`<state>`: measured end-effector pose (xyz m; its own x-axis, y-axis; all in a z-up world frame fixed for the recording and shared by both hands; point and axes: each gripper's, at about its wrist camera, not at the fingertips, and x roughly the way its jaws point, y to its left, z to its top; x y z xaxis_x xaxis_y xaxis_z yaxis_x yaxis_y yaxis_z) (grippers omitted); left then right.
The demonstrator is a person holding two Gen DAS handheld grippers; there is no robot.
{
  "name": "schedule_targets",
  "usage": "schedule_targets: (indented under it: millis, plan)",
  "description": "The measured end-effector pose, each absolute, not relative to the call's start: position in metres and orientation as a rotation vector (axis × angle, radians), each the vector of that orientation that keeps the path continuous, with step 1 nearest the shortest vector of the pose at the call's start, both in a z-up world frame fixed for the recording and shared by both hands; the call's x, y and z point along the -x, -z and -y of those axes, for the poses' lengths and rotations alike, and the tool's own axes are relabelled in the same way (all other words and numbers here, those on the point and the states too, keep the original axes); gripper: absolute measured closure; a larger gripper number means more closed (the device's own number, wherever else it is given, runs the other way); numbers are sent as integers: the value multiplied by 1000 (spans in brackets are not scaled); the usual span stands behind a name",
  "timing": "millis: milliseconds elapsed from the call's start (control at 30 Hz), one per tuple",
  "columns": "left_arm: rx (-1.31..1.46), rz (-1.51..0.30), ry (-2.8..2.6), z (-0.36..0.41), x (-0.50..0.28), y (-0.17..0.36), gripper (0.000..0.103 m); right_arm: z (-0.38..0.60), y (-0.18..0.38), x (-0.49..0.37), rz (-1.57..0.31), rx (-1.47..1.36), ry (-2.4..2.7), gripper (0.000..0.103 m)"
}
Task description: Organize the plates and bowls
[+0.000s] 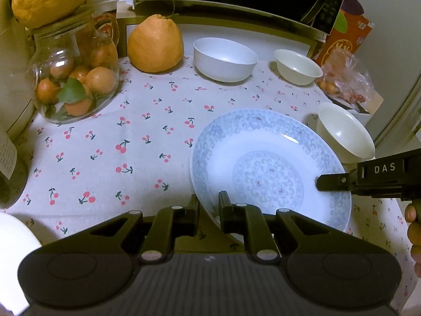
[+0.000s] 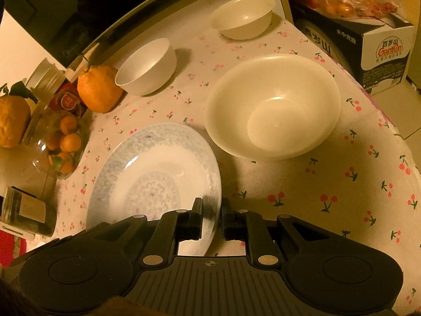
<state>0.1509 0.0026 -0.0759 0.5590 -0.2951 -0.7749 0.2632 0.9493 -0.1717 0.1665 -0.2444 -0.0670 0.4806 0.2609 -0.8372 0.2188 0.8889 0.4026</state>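
**Both grippers clamped on one plate, opposite rim edges**

Clearly, the patterned plate [image 1: 271, 168] was held by two grippers at once. In the left wrist view the left gripper [image 1: 209, 200] was seen pinching the plate's rim at about 7 o'clock of the plate, one finger over and one under the edge, jaws drawn nearly together. The right gripper [image 1: 319, 183] was seen entering from 3 o'clock, its tip on the plate's far right side.

In the right wrist view the right gripper [image 2: 211, 208] was seen pressed onto the plate [image 2: 155, 173] at its 4 o'clock rim, the edge running between the fingers. The plate was tilted, its left-gripper edge raised off the cherry tablecloth [image 1: 105, 144]; whether the opposite edge was touching the cloth could not be told.

Key relation: the large cream bowl [image 2: 273, 105] was placed just beside the plate, at about 1 o'clock from the right gripper and nearer to that hand. A white bowl [image 1: 225, 59] and a small cream bowl [image 1: 298, 67] were set farther off at 12 o'clock, well apart from both grippers.

The plate was judged to be mid-carry; any set-down would have to be cleared of the large cream bowl's near rim, since the two were almost touching.
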Motion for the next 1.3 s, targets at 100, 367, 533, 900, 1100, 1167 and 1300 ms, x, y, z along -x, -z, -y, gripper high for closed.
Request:
schedule_targets:
  millis: [100, 367, 533, 900, 1100, 1167, 1300]
  plan:
    - [25, -920, 327, -1, -150, 76, 89, 244, 68, -167, -1084, -501, -26, 88]
    - [-14, -930, 343, 2, -152, 74, 83, 242, 67, -168, -1091, -493, -27, 86]
    - [-75, -904, 326, 2, -150, 69, 72, 243, 66, -168, -1100, -488, -57, 79]
    - [-83, -889, 326, -18, -140, 46, 24, 253, 50, -157, -1098, -509, -73, 35]
    - [-50, -892, 306, -33, -130, 32, 5, 247, 35, -143, -1082, -472, -77, 16]
    - [-29, -896, 297, -38, -125, 29, 3, 243, 29, -138, -1070, -462, -86, 13]
    - [-1, -906, 277, -47, -112, 21, 0, 235, 17, -126, -1052, -449, -115, 10]
